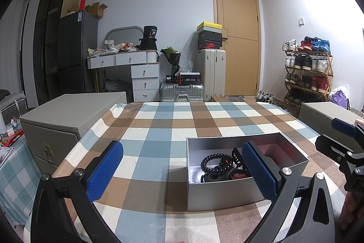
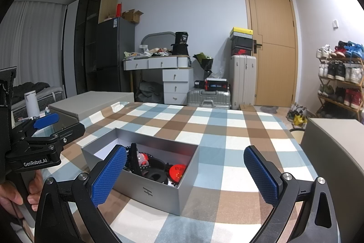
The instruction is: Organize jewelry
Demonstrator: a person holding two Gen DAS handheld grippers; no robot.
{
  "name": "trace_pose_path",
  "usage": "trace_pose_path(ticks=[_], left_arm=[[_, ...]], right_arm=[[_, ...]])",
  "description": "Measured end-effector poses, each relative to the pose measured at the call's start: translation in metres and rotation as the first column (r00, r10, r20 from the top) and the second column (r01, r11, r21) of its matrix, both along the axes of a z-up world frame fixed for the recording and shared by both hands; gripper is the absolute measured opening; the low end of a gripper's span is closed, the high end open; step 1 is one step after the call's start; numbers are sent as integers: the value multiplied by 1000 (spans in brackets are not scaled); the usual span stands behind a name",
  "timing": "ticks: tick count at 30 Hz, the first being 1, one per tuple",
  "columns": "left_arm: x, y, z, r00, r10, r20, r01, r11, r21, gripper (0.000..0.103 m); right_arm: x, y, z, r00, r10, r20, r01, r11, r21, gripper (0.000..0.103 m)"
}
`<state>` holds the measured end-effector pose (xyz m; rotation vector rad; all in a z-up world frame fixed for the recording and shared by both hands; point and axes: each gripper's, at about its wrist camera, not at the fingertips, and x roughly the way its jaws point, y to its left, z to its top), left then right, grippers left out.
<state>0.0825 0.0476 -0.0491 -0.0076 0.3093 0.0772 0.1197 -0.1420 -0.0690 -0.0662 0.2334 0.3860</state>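
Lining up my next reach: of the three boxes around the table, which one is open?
The silver box on the checked cloth, open-topped with jewelry inside. The two grey boxes off either table edge are closed.

A lived-in bedroom of a home is shown. Against the wall left of the wooden door (image 2: 271,47) are seen a cluttered dressing table (image 2: 159,63), stacked shoeboxes (image 2: 242,41) on suitcases and a fridge (image 2: 113,51); a shoe rack (image 2: 339,81) stands to its right.

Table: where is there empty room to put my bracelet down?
The checked cloth is bare beyond the silver box, toward the far edge, and to its right, up to the beige box. Bare too left of the silver box, toward the other beige box. Inside the silver box it's crowded.
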Motion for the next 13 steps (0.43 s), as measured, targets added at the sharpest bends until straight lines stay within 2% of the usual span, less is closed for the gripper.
trace_pose_path(ticks=[13], left_arm=[[2,-1,0,1000,-1,-2,1,1000,0,102]], right_arm=[[0,-1,0,1000,0,0,0,1000,0,103]])
